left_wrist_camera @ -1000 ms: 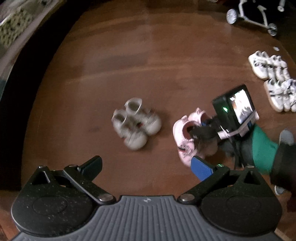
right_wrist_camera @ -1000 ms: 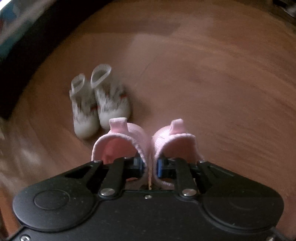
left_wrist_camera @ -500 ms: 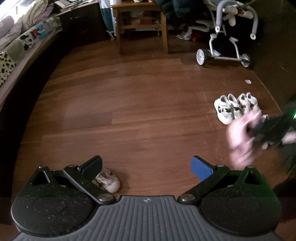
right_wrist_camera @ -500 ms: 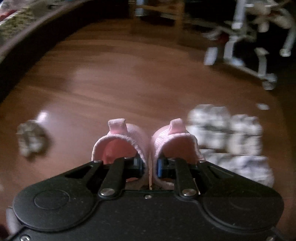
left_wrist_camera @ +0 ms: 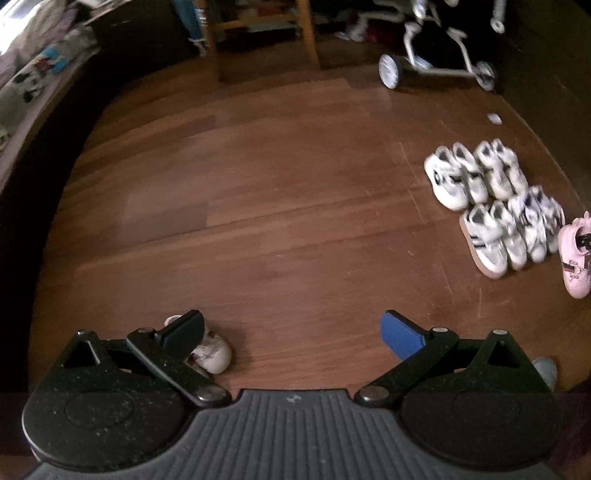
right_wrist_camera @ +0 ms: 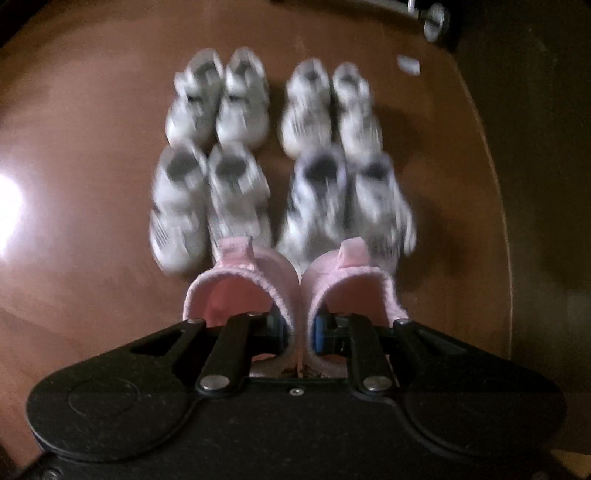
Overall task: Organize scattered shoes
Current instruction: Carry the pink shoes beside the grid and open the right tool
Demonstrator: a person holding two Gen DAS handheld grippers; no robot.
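Observation:
My right gripper (right_wrist_camera: 298, 328) is shut on a pair of small pink shoes (right_wrist_camera: 258, 284), pinching their two inner collars together just behind several white sneakers (right_wrist_camera: 236, 110) lined up in two rows on the wooden floor. In the left wrist view the same white sneakers (left_wrist_camera: 491, 199) sit at the right, with a pink shoe (left_wrist_camera: 574, 254) at the frame's edge. My left gripper (left_wrist_camera: 291, 330) is open above bare floor. A white toddler shoe (left_wrist_camera: 210, 354) lies under its left finger, partly hidden.
A white-framed stroller (left_wrist_camera: 439, 55) and a wooden stool (left_wrist_camera: 258, 33) stand at the far end of the floor. A low dark bench with cushions (left_wrist_camera: 33, 81) runs along the left. A small white scrap (left_wrist_camera: 494, 118) lies near the sneakers.
The right gripper has carried the pink shoes from beside the white toddler shoes across the floor to the rows of sneakers. The left gripper shifted so the toddler shoes slid under it.

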